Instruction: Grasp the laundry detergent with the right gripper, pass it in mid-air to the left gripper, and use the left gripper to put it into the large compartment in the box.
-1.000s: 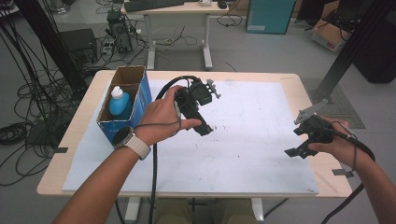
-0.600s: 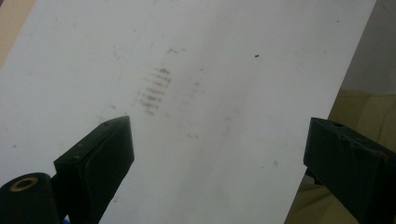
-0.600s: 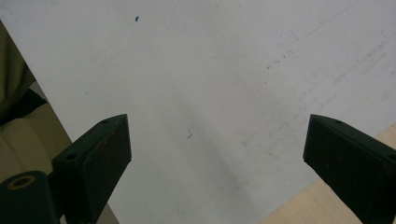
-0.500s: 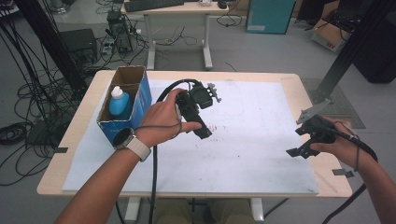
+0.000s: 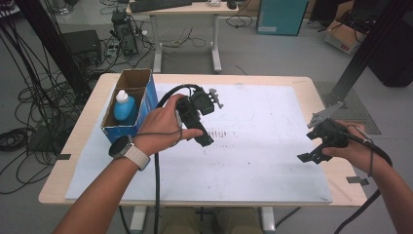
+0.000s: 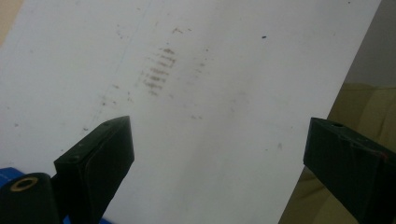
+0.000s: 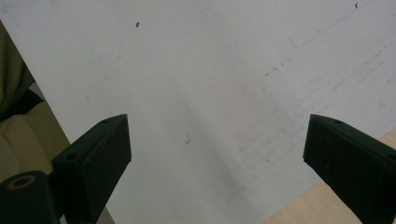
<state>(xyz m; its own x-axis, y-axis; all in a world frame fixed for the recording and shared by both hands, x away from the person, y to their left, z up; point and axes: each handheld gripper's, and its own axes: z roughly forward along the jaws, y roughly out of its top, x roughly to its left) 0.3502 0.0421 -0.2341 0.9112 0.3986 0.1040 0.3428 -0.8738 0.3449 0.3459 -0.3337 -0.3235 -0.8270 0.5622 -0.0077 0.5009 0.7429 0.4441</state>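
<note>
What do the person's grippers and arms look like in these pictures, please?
Both grippers, left and right, are black with two blocky jaws, a grey three-cornered plate on top and a trailing black cable. The left wrist wears a watch with a pale band; the forearms are bare, without sleeves.

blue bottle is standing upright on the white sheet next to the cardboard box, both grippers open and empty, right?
Not quite. The high view shows the blue bottle standing upright inside the cardboard box, not on the white sheet. The rest holds: left gripper and right gripper have their jaws wide apart, holding nothing.
</note>
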